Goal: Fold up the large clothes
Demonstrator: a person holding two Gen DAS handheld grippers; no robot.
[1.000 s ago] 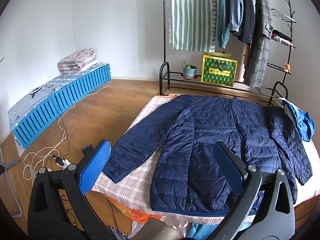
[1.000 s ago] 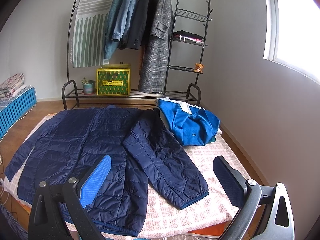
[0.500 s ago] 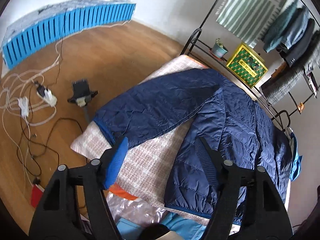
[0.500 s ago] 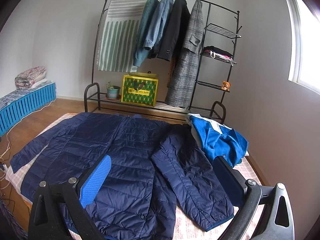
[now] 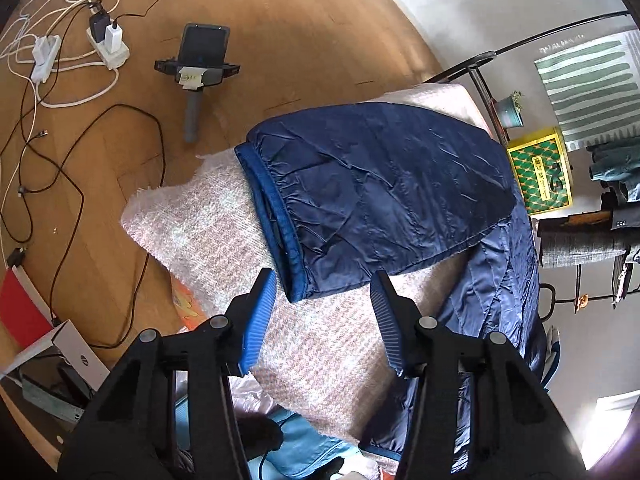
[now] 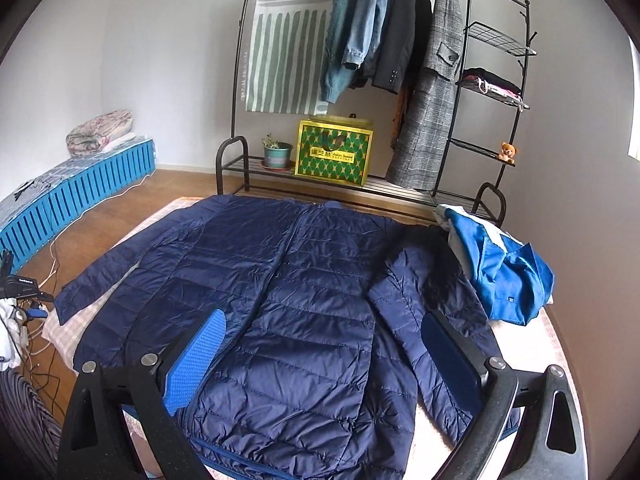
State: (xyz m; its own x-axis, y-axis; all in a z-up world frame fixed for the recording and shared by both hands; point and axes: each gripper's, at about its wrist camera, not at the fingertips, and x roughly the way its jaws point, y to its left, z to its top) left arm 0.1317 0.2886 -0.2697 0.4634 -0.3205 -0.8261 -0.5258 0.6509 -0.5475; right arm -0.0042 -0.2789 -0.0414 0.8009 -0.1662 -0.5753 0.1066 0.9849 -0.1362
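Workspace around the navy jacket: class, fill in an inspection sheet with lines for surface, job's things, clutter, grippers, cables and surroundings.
Surface: pink checked blanket covering the bed.
Job's things: navy puffer jacket lying flat, front up, sleeves spread; sleeve cuff near the blanket's corner.
Clutter: crumpled blue garment on the bed beside the jacket.
Grippers: left gripper closing just short of the cuff, nothing between its jaws; right gripper open above the jacket, empty.
Cables: black and white cables and power strips on the wooden floor.
Surroundings: clothes rack, green box, potted plant.
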